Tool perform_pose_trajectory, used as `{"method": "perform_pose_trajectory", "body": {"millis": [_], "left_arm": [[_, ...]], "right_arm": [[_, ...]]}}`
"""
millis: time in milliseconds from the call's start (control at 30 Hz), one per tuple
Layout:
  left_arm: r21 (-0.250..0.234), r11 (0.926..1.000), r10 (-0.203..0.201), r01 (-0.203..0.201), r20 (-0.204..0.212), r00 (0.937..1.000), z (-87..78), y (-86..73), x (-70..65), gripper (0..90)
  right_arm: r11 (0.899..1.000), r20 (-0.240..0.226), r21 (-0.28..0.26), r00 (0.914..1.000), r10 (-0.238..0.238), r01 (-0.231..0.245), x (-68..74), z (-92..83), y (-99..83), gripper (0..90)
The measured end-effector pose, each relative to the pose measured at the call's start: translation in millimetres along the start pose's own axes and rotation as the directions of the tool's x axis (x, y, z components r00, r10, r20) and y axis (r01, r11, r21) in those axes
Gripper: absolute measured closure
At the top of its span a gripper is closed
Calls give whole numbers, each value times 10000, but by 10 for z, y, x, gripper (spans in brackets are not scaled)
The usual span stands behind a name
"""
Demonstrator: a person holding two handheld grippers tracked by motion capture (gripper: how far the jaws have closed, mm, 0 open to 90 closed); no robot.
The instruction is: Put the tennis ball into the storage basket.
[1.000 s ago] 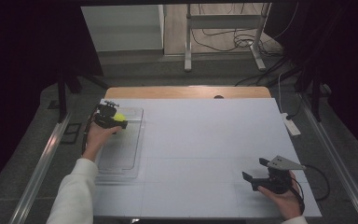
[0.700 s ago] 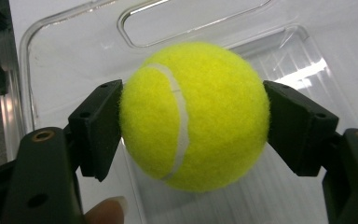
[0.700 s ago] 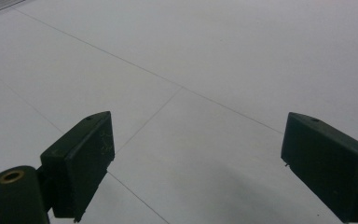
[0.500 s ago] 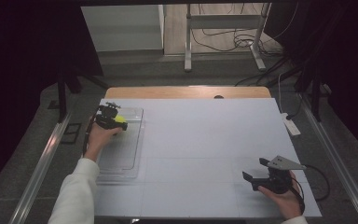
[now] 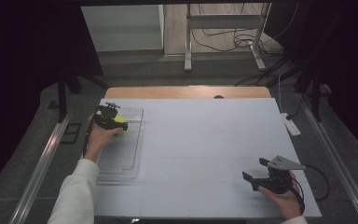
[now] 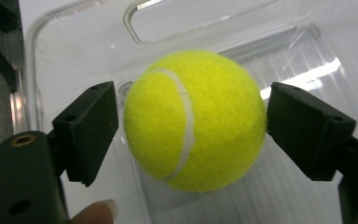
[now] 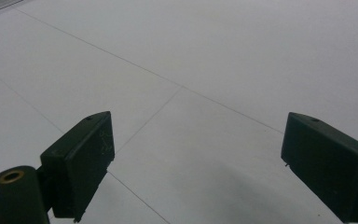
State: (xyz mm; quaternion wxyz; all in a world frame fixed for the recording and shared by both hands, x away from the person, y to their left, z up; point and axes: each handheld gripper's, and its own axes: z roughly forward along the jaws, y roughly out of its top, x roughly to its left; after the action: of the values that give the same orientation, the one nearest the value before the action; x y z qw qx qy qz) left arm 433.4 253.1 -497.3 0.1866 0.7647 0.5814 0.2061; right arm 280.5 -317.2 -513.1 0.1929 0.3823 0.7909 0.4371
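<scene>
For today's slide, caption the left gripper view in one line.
Yellow tennis ball between the left claw's just-opening jaws, inside a clear plastic bin.

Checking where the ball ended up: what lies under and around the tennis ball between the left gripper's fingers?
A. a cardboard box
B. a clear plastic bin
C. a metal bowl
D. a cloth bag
B: the left gripper view shows the tennis ball against the see-through walls and floor of the clear plastic bin.
</scene>
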Motion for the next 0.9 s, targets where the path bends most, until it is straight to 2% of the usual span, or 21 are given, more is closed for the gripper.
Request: {"method": "perform_pose_trajectory", "body": {"millis": [100, 267, 367, 467, 633, 733, 900], "left_arm": [[-575, 9982, -178, 195, 297, 9994, -79, 0, 7, 156], [-1045, 9936, -371, 430, 583, 9976, -146, -29, 42, 146], [-1238, 9913, -384, 456, 603, 9974, -166, -48, 49, 143], [-1531, 9864, -487, 597, 745, 9960, -200, -76, 70, 141], [-2003, 9758, -659, 883, 1160, 9911, -273, -124, 111, 139], [-2292, 9673, -744, 1084, 1523, 9855, -319, -160, 120, 139], [-2577, 9599, -602, 1105, 1958, 9788, -371, -230, 109, 139]], "right_arm": [[10000, -8, 3, 10000, -2, 2, -3, 1, -1, 97], [10000, -10, 12, 10000, 9, -9, 1, 3, 1, 97], [10000, 23, 28, 10000, -2, 2, 4, 3, 2, 97], [10000, 27, 27, 10000, 0, 0, 3, 5, 2, 97], [10000, 10, 41, 10000, 4, -4, -3, 8, 1, 97], [10000, 14, 42, 10000, 21, -21, -9, 13, 0, 97], [10000, 13, 38, 10000, 64, -64, -24, 21, -3, 97]]}}
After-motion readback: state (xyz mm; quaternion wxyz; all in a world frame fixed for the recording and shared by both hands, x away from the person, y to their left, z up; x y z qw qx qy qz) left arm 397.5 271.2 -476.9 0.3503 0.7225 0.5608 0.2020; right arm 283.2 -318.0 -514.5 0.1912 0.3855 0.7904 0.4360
